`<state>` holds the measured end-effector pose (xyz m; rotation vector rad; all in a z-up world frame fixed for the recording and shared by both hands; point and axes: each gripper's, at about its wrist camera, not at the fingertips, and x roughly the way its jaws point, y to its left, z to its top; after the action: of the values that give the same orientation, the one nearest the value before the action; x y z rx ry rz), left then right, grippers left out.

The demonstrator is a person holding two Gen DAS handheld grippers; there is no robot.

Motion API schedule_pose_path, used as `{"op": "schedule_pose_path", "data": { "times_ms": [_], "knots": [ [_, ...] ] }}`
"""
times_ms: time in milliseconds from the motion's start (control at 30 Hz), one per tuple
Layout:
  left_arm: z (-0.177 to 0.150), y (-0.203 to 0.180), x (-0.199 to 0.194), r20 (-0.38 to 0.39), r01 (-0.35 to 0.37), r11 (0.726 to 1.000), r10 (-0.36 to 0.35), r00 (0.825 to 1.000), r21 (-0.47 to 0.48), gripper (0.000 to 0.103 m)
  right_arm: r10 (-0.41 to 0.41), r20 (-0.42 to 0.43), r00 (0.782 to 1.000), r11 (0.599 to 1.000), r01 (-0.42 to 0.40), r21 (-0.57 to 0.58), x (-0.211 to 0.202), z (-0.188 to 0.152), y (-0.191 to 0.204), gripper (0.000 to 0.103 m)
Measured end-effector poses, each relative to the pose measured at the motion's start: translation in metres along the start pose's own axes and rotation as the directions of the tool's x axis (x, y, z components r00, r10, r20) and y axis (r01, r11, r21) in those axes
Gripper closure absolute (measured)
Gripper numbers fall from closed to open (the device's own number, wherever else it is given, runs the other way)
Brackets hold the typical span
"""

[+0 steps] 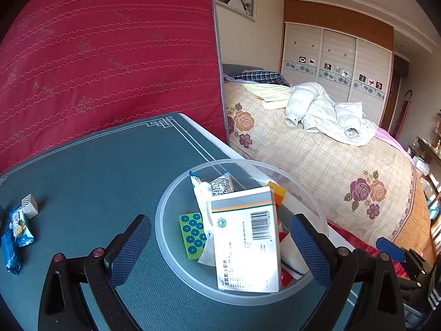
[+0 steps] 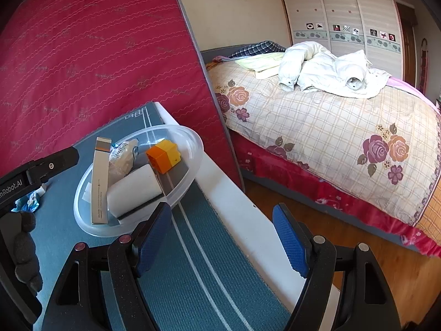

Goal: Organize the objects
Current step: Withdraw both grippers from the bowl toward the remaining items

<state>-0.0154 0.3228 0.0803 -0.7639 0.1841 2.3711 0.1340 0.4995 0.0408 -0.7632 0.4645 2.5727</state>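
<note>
Bowl (image 1: 176, 193) of clear frosted plastic sits on the table (image 1: 96, 165), at its right side near the edge, and holds most of the things. Leaning inside it is one white medicine box (image 1: 245, 245) with a barcode and an orange-grey band, one crumpled white sachet (image 1: 212, 187), one green card with blue dots (image 1: 193, 231), one orange and yellow block (image 2: 164, 155), and one white box (image 2: 135, 190) with a dark edge; something red shows under the medicine box, too hidden to name.

Outside the bowl, at the table's left side, lie one small box with a black zigzag top (image 1: 29, 206) and two blue snack packets (image 1: 17, 229), well apart from the bowl.

Left hand-held gripper (image 1: 220, 248) hovers with its jaws spread wide to either side of the bowl's near part, pads touching nothing, holding nothing. Right hand-held gripper (image 2: 223, 240) is likewise spread wide and empty, over the table's right strip and white edge, just beside the bowl's near rim.

A red mattress (image 1: 110, 55) stands upright against the table's far side. Past the right edge is open wooden floor (image 2: 344, 248), then a bed (image 2: 330, 124) with a floral cover and a white jacket (image 2: 325, 71). The middle of the green mat is bare.
</note>
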Motion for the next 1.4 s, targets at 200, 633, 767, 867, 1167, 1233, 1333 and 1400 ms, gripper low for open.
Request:
{"op": "schedule_pose_path", "data": {
  "times_ms": [200,633,767,867,1167,1233,1333,1400],
  "knots": [
    [-0.007,0.0,-0.001,-0.008,0.002,1.0,-0.002,1.0,0.012,0.001,0.0,-0.012,1.0,1.0,0.0,0.001,0.002,-0.002,0.001,0.026],
    [-0.019,-0.015,0.045,-0.086,-0.077,0.993,0.085,0.993,0.089,0.001,-0.002,-0.012,1.0,1.0,0.002,-0.003,0.004,-0.003,0.001,0.026],
    [-0.02,-0.021,0.046,-0.084,-0.073,0.99,0.084,0.993,0.123,0.001,0.0,-0.015,1.0,1.0,0.0,-0.001,0.005,-0.003,0.001,0.026],
    [-0.021,-0.018,0.043,-0.091,-0.063,0.991,0.074,0.993,0.12,0.001,-0.004,-0.016,1.0,1.0,0.004,0.001,0.004,-0.003,0.002,0.026],
    [-0.007,0.003,0.003,-0.004,-0.057,0.997,0.057,0.998,0.052,0.001,-0.016,0.013,1.0,1.0,0.016,-0.024,-0.005,-0.001,0.014,0.026],
    [-0.003,0.009,-0.009,0.025,-0.055,0.998,0.054,0.998,0.036,0.001,-0.013,0.02,1.0,0.999,0.013,-0.035,-0.008,-0.001,0.019,0.026],
    [0.001,0.02,-0.025,0.061,-0.055,0.998,0.054,0.997,0.012,0.001,-0.009,0.037,0.999,0.998,0.011,-0.054,-0.015,-0.001,0.028,0.026],
    [0.002,0.027,-0.034,0.078,-0.055,0.998,0.055,0.995,0.0,0.001,-0.007,0.048,0.999,0.998,0.01,-0.063,-0.019,-0.001,0.034,0.026]
  ]
}}
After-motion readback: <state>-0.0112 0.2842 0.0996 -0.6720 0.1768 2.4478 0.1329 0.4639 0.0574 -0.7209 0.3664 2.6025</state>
